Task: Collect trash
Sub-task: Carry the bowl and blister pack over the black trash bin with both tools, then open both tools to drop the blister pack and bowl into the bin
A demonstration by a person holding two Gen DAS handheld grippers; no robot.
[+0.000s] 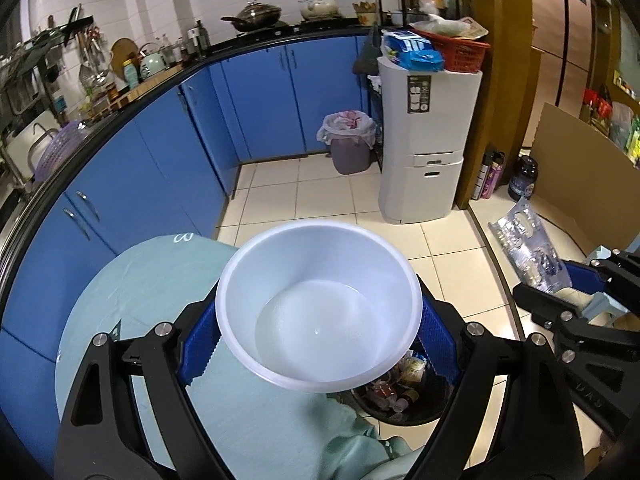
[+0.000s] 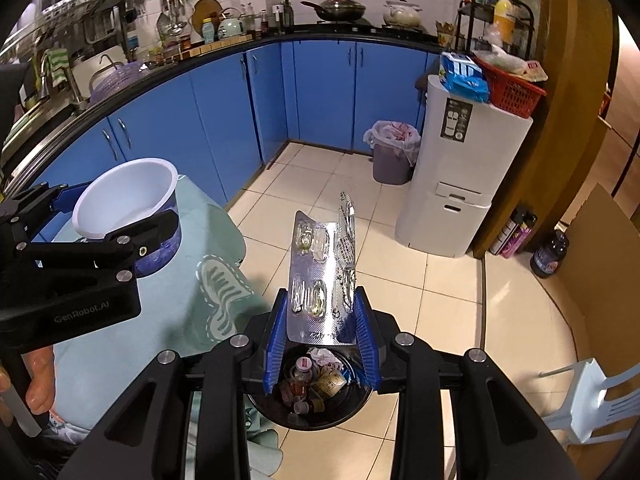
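Right wrist: crumpled silver blister pack.

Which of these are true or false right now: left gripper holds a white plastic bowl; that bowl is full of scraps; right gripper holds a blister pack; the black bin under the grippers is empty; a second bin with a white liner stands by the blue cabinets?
1. The left gripper holds a white plastic bowl. True.
2. The bowl is full of scraps. False: its inside looks bare.
3. The right gripper holds a silver blister pack. True: the pack stands upright between the blue pads.
4. The black bin below the grippers is empty. False: it already holds small bottles and wrappers.
5. A second bin with a white liner stands by the blue cabinets. True.
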